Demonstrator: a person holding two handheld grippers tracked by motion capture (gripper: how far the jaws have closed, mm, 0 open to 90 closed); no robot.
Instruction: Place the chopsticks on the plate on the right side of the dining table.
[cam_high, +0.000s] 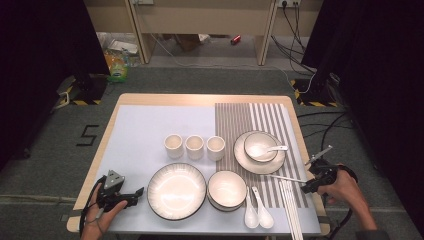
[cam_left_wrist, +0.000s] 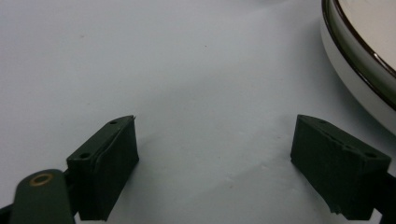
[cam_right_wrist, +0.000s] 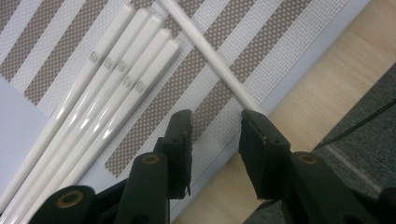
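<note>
White chopsticks lie bundled side by side on the striped placemat at the table's near right corner, and one single chopstick lies apart from them, slanting across the stripes toward 10 o'clock in the high view. The right gripper, held at the table's 4 o'clock edge, has its jaws parted with a gap between them; the single chopstick's near end touches the tip of one jaw, the other jaw stands clear of it, and nothing is pinched. At 8 o'clock, the left gripper rests low over the pale blue mat, jaws spread wide and empty, just beside the large plate. Farther in stand a bowl, two spoons, then three cups and a dish holding a bowl with a spoon.
</note>
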